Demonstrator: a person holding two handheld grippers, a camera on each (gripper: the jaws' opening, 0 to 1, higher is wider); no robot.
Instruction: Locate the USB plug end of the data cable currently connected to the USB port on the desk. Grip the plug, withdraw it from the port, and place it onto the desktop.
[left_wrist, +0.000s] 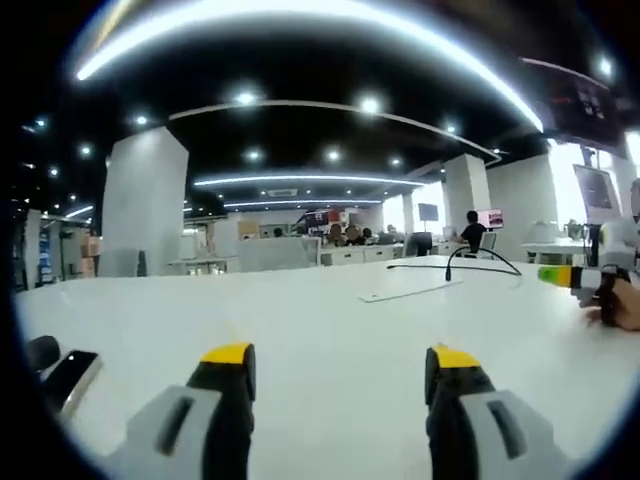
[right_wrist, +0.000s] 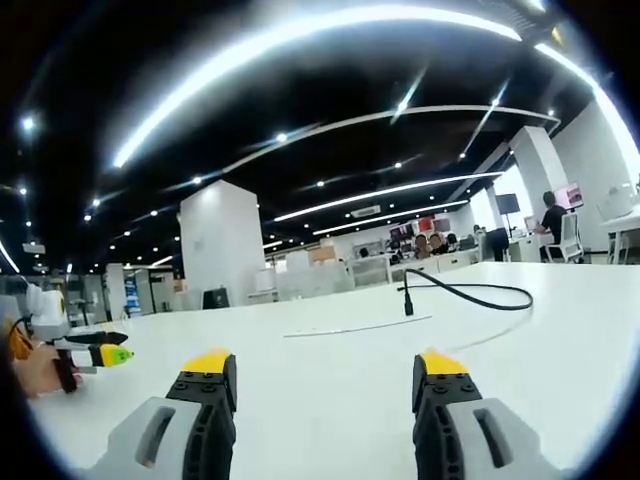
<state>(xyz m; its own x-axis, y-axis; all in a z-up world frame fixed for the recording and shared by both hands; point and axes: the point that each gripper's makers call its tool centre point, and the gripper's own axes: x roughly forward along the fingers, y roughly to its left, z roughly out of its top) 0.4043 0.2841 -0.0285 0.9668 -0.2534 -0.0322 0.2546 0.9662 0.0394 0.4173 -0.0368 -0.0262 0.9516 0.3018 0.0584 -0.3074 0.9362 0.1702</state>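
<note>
A black data cable (right_wrist: 470, 292) loops over the white desk (right_wrist: 330, 390), and its plug end (right_wrist: 407, 300) stands upright in the desk surface beside a thin flat strip (right_wrist: 350, 327). In the left gripper view the same cable (left_wrist: 480, 260) rises from the desk (left_wrist: 300, 320) far ahead on the right, its plug (left_wrist: 449, 270) upright. My left gripper (left_wrist: 340, 365) is open low over the desk, far short of the cable. My right gripper (right_wrist: 325, 375) is open too, with the plug ahead between its jaws' line and slightly right.
The right gripper's yellow-green tip (left_wrist: 560, 277) and a hand (left_wrist: 625, 300) enter at the right edge of the left gripper view. The left gripper's tip (right_wrist: 105, 354) shows at the left of the right gripper view. A black device (left_wrist: 65, 375) lies at the desk's left. People sit at far desks (left_wrist: 350, 237).
</note>
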